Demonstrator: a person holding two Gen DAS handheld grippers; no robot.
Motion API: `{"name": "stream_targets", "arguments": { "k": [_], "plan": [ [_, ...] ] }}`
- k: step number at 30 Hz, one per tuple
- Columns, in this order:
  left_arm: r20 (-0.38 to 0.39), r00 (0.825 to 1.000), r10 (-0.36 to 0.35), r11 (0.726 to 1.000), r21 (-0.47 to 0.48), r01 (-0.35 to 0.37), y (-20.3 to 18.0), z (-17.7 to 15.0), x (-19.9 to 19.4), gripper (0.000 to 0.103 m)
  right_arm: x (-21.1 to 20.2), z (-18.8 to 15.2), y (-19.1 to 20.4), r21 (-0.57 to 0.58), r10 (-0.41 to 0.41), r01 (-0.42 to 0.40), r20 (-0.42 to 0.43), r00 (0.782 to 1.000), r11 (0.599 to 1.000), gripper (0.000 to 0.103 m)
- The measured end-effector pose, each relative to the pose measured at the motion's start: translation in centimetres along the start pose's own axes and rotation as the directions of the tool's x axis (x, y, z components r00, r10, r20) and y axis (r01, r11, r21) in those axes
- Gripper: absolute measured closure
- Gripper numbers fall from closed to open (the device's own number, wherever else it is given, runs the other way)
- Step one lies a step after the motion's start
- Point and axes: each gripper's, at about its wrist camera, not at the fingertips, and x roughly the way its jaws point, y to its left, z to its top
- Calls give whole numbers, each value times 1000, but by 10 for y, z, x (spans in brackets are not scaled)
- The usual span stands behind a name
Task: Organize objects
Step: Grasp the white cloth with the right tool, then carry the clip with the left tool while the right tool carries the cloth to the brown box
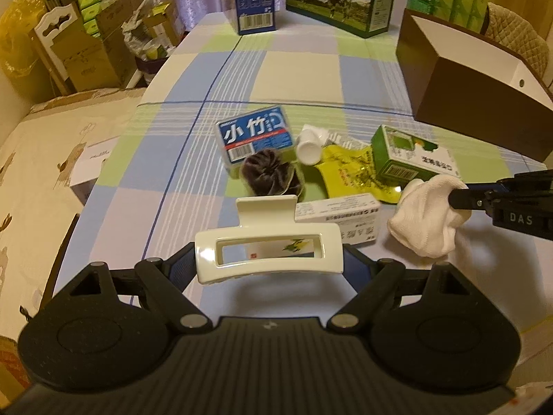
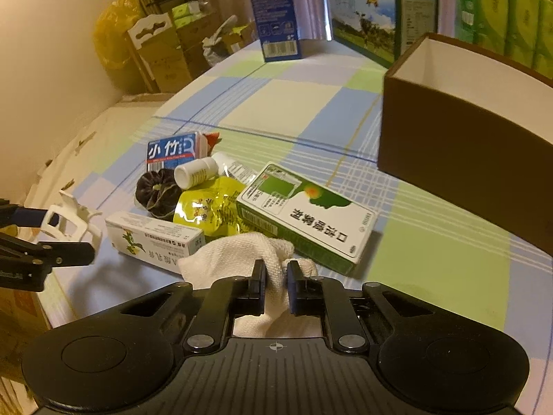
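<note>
A hair clip (image 1: 268,254) is pinched between the left gripper (image 1: 269,266) jaws and a cloth (image 2: 242,252) between the right gripper (image 2: 276,285) jaws, both lifted clear for sorting, probably into the box (image 2: 466,145) ahead.

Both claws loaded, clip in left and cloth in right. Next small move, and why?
Probably carry the right claw up and right to the open brown box and drop the white cloth in. It is pinched between the fingers and looks lifted above the green carton; the box stands close on that side and what shows of its inside looks empty. The left claw can follow with the cream hair clip.
</note>
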Motion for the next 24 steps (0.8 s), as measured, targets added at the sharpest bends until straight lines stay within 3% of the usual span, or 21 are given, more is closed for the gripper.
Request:
{"name": "stream_targets", "arguments": {
  "k": [13, 24],
  "plan": [
    [37, 997, -75, 992, 102, 71, -40, 27, -9, 19, -53, -5, -31, 112, -57, 53, 35, 998, 992, 94],
    [83, 981, -178, 962, 223, 155, -101, 72, -6, 19, -111, 3, -82, 213, -137, 109, 123, 983, 971, 94]
  ]
}}
